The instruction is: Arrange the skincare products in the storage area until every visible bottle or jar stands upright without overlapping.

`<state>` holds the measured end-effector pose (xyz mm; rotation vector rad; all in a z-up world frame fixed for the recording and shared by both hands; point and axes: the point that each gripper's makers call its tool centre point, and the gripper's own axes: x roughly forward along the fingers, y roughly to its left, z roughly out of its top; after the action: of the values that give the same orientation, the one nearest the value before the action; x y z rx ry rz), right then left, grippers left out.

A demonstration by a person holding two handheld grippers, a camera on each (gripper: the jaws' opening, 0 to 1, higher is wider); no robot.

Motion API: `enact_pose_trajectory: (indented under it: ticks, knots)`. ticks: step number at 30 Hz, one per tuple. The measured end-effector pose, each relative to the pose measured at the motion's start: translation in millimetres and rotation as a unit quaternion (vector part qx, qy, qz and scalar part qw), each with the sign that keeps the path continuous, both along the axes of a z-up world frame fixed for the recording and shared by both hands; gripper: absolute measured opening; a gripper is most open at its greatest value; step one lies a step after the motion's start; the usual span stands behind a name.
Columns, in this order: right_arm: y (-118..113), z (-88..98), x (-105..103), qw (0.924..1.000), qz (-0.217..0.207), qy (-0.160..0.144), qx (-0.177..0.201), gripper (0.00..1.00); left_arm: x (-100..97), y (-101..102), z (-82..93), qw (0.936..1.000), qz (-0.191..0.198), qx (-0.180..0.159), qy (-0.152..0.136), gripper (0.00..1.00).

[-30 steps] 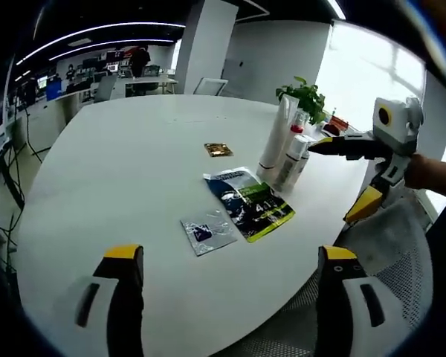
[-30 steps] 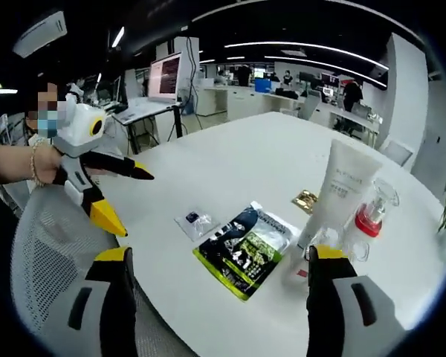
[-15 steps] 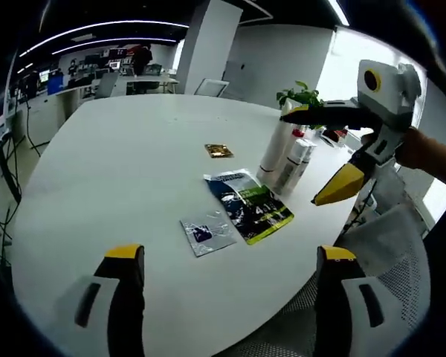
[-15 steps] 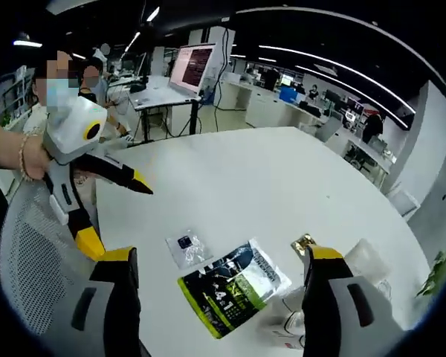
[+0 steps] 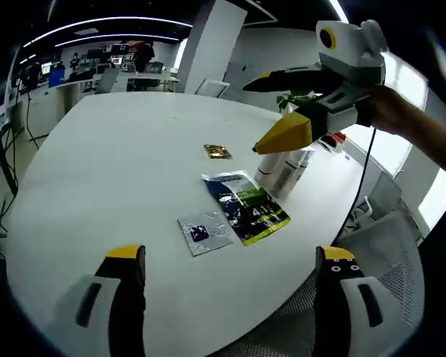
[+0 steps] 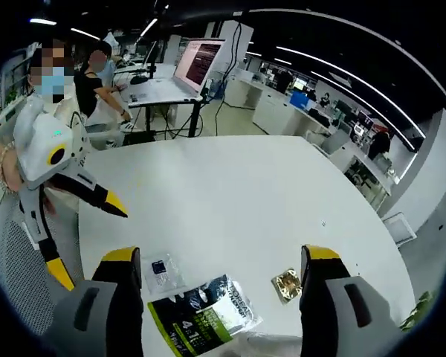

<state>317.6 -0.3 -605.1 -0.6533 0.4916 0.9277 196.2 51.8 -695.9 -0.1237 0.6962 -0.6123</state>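
A white tube and two small bottles (image 5: 284,168) stand close together at the table's right edge in the left gripper view, partly behind my right gripper (image 5: 251,117), which hangs open just above them. On the white table (image 5: 119,163) lie a blue-green sachet (image 5: 247,205), a small clear sachet (image 5: 204,232) and a gold sachet (image 5: 218,151). My left gripper (image 5: 230,297) is open, low at the near edge, holding nothing. In the right gripper view the blue-green sachet (image 6: 204,320), clear sachet (image 6: 162,271) and gold sachet (image 6: 288,285) lie between my open right gripper (image 6: 223,301) jaws; the left gripper (image 6: 89,242) stands open at the left.
A grey mesh chair (image 5: 386,245) sits by the table's near right edge, also seen as the chair (image 6: 15,282). A potted plant (image 5: 306,98) stands behind the bottles. People sit at a desk with a monitor (image 6: 198,63) beyond the table.
My right gripper has risen and swung over the bottles, further left in the left gripper view. The right gripper view has tilted up, so the tube and bottles dropped out of it.
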Motion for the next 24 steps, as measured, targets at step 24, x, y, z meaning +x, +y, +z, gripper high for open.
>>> enact_pose_trajectory:
  ticks: [24]
  knots:
    - [-19.3, -26.6, 106.1, 0.9797, 0.005, 0.103, -0.172, 0.73, 1.5, 2.7, -6.9, 0.9996, 0.005, -0.017, 0.023, 0.92]
